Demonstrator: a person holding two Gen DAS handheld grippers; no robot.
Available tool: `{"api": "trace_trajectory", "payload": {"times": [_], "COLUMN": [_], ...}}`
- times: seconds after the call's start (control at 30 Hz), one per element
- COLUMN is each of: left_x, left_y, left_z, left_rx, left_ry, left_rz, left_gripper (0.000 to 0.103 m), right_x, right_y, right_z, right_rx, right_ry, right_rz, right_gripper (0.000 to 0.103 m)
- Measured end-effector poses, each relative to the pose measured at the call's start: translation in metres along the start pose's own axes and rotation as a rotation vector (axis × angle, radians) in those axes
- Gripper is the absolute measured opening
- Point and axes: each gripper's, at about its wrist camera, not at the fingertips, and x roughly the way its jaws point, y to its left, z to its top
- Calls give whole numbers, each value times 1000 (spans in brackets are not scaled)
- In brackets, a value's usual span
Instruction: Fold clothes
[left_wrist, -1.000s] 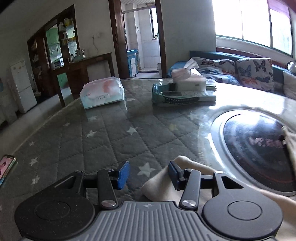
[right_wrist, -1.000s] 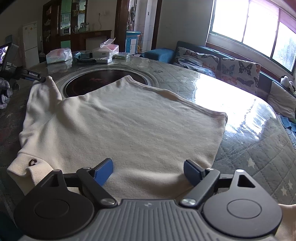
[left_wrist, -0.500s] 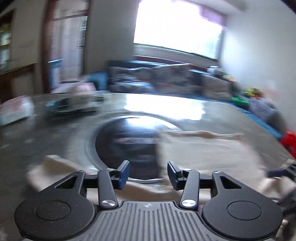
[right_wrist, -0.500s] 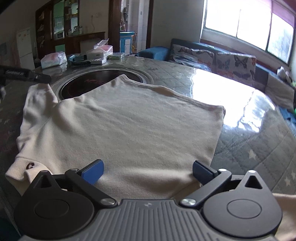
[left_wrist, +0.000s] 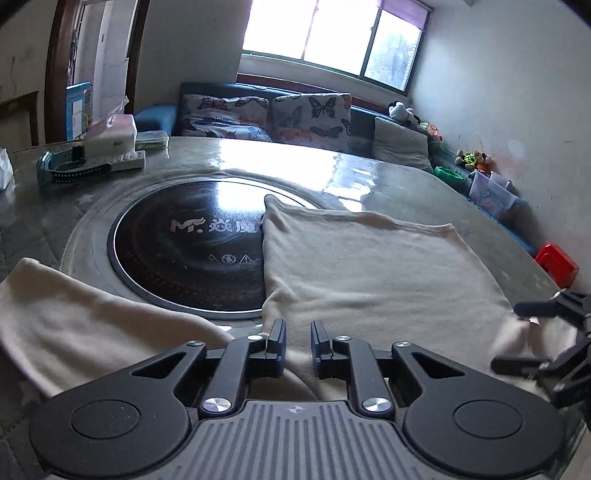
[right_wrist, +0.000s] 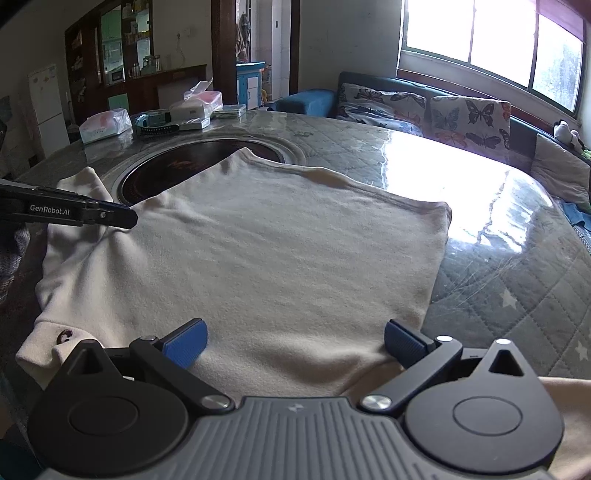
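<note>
A cream sweater lies flat on the round table, its hem toward the window and its collar near me. In the left wrist view the sweater has one sleeve spread out to the left. My left gripper hovers low over the seam where that sleeve joins the body, its jaws narrowly apart with nothing between them; it also shows in the right wrist view. My right gripper is wide open and empty over the near edge of the sweater, and it shows at the right of the left wrist view.
A black induction hob is set into the table's middle, partly under the sweater. A tissue box, a plastic pack and a teal device stand at the far edge. A butterfly-print sofa lies beyond.
My left gripper has swung right from the sleeve's end to the shoulder seam and its jaws have narrowed. My right gripper has opened wider and barely moved.
</note>
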Motion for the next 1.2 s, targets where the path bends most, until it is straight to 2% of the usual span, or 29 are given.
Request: {"api": "trace_trajectory", "payload": {"times": [0.17, 0.33, 0.47, 0.6, 0.77, 0.87, 1.03, 1.2], "left_x": [-20, -33, -41, -43, -45, -45, -45, -49], "left_y": [-16, -44, -64, -78, -89, -88, -87, -87], "left_z": [-1, -19, -36, -52, -66, -65, -64, -55], "left_rx": [49, 158, 248, 338, 420, 411, 419, 421], "left_ry": [-40, -28, -17, -3, 2, 8, 11, -8], "left_rz": [-29, -83, -151, -182, -198, -203, -206, -201], "left_gripper": [18, 20, 26, 27, 27, 27, 28, 32], "right_x": [-24, -38, -37, -34, -48, -54, -52, -66], "right_y": [2, 26, 47, 61, 57, 50, 43, 31], "right_z": [3, -8, -17, -26, -26, -29, -43, -40], "right_rx": [-12, -148, -248, -310, -284, -261, -251, -195], "right_ry": [-49, -40, -48, -33, -63, -69, -19, -62], "right_rz": [7, 20, 12, 7, 2, -25, -40, -65], "right_gripper": [103, 103, 103, 103, 103, 103, 103, 103]}}
